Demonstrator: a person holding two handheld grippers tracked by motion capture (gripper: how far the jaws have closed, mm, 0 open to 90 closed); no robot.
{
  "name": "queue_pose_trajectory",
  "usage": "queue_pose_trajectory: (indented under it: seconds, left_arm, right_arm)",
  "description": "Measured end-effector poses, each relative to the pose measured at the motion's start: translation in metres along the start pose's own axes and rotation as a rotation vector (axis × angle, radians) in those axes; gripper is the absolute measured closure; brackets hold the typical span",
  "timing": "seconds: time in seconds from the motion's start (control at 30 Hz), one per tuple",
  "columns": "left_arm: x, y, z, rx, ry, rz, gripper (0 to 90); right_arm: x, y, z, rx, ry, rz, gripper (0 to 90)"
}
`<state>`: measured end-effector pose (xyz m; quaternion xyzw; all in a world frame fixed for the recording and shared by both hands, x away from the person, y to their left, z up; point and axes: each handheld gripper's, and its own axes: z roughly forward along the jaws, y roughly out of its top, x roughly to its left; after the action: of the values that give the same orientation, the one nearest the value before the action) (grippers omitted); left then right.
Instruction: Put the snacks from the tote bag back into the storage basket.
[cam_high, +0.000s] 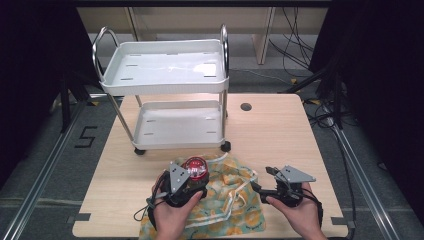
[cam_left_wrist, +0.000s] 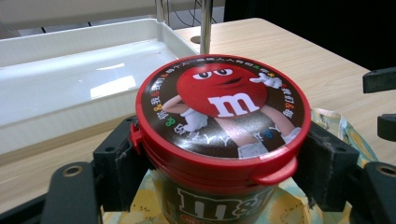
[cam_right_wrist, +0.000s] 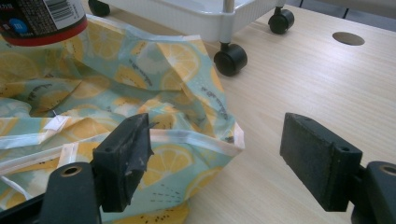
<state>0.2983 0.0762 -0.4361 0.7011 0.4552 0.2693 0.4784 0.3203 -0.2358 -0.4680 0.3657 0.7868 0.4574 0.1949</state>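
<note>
The left tongs (cam_left_wrist: 219, 182) are clamped on a candy tub (cam_left_wrist: 223, 140), just under its red lid (cam_left_wrist: 224, 105). The tub is held above a fruit-print bag (cam_high: 227, 200), which lies on the table (cam_high: 280, 135) at its 6 o'clock edge. From the tub, a white cart (cam_high: 165, 95) stands at 12 o'clock, and its lower tray (cam_left_wrist: 70, 79) is just behind the tub.

The right tongs (cam_right_wrist: 224, 163) are apart and hold nothing; they stand beside the bag's hem (cam_right_wrist: 196, 140), at 3 o'clock from the tub.

The tub looks like stiff, smooth plastic, probably light, so it may slip or turn if squeezed weakly. The grip under the lid rim seems a good place, since the rim stops sliding. The bag is soft and thin, so it is better pinched at the folded hem.
</note>
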Motion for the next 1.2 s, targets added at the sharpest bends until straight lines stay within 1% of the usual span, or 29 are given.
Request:
queue_pose_trajectory:
  seconds: [0.03, 0.07, 0.1, 0.13, 0.17, 0.2, 0.23, 0.27, 0.3, 0.33, 0.37, 0.4, 0.47, 0.5, 0.63, 0.7, 0.8, 0.87, 0.93, 0.97, 1.0, 1.07, 1.1, 1.2]
  left_arm:
    - [0.0006, 0.0004, 0.0000, 0.002, 0.000, -0.001, 25.4]
    - [0.0007, 0.0005, -0.0001, 0.000, 0.002, -0.004, 25.4]
    - [0.0013, 0.0005, -0.0002, -0.005, -0.002, -0.005, 25.4]
    - [0.0013, 0.0009, -0.0007, -0.002, 0.000, -0.008, 25.4]
    - [0.0022, 0.0011, -0.0009, -0.010, 0.003, -0.001, 25.4]
    - [0.0022, 0.0013, -0.0016, -0.005, 0.005, -0.002, 25.4]
    - [0.0026, 0.0015, -0.0017, -0.012, 0.004, -0.004, 25.4]
    - [0.0025, 0.0020, -0.0026, -0.012, 0.009, -0.009, 25.5]
    - [0.0033, 0.0025, -0.0031, -0.015, 0.012, -0.004, 25.4]
    - [0.0034, 0.0029, -0.0038, -0.017, 0.013, -0.003, 25.4]
    - [0.0035, 0.0034, -0.0043, -0.017, 0.016, -0.003, 25.4]
    - [0.0036, 0.0036, -0.0043, -0.020, 0.013, -0.010, 25.4]
    - [0.0043, 0.0042, -0.0046, -0.024, 0.021, -0.004, 25.4]
    - [0.0048, 0.0043, -0.0044, -0.027, 0.019, -0.002, 25.4]
    - [0.0048, 0.0046, -0.0052, -0.030, 0.036, -0.007, 25.4]
    - [0.0054, 0.0051, -0.0059, -0.029, 0.040, -0.006, 25.4]
    - [0.0059, 0.0055, -0.0062, -0.039, 0.037, -0.004, 25.4]
    - [0.0054, 0.0061, -0.0068, -0.038, 0.043, -0.003, 25.4]
    - [0.0056, 0.0060, -0.0063, -0.049, 0.042, -0.007, 25.5]
    - [0.0055, 0.0064, -0.0071, -0.043, 0.044, -0.007, 25.4]
    - [0.0056, 0.0066, -0.0072, -0.046, 0.043, -0.011, 25.4]
    - [0.0065, 0.0071, -0.0069, -0.054, 0.043, -0.005, 25.5]
    - [0.0067, 0.0076, -0.0079, -0.047, 0.047, -0.006, 25.4]
    - [0.0082, 0.0081, -0.0080, -0.055, 0.055, -0.009, 25.4]
  right_arm:
    - [-0.0018, 0.0001, 0.0002, -0.003, -0.006, -0.022, 25.6]
    - [-0.0004, 0.0002, -0.0009, 0.002, -0.009, 0.000, 25.6]
    - [-0.0010, 0.0003, -0.0011, 0.004, -0.010, -0.005, 25.6]
    - [-0.0023, 0.0004, -0.0005, -0.009, -0.006, -0.016, 25.6]
    - [-0.0031, 0.0005, -0.0010, -0.008, -0.003, -0.022, 25.6]
    - [-0.0041, 0.0007, -0.0014, -0.018, -0.017, -0.034, 25.6]
    - [-0.0027, 0.0004, -0.0017, -0.013, -0.015, -0.015, 25.6]
    - [-0.0027, 0.0000, -0.0016, -0.012, -0.019, -0.013, 25.6]
    - [-0.0033, 0.0001, -0.0024, -0.003, -0.017, -0.017, 25.6]
    - [-0.0023, -0.0001, -0.0025, -0.008, -0.018, -0.007, 25.6]
    - [-0.0016, -0.0001, -0.0032, -0.001, -0.014, 0.004, 25.6]
    - [-0.0017, 0.0000, -0.0032, -0.001, -0.015, 0.006, 25.6]
    - [-0.0043, 0.0001, -0.0022, -0.007, -0.019, -0.022, 25.6]
    - [-0.0043, 0.0001, -0.0020, -0.006, -0.020, -0.020, 25.7]
    - [-0.0031, 0.0002, -0.0023, -0.002, -0.015, -0.013, 25.6]
    - [-0.0038, 0.0003, -0.0020, -0.012, -0.019, -0.027, 25.6]
    - [-0.0039, 0.0002, -0.0021, -0.012, -0.020, -0.027, 25.6]
    - [-0.0038, 0.0003, -0.0021, -0.012, -0.020, -0.026, 25.6]
    - [-0.0036, 0.0003, -0.0020, -0.012, -0.020, -0.026, 25.6]
    - [-0.0025, 0.0002, -0.0023, -0.004, -0.016, -0.012, 25.6]
    - [-0.0025, 0.0001, -0.0023, -0.004, -0.016, -0.012, 25.6]
    - [-0.0034, 0.0002, -0.0021, -0.010, -0.019, -0.024, 25.6]
    - [-0.0038, 0.0002, -0.0020, -0.012, -0.020, -0.028, 25.6]
    - [-0.0045, 0.0000, -0.0018, -0.014, -0.022, -0.034, 25.6]
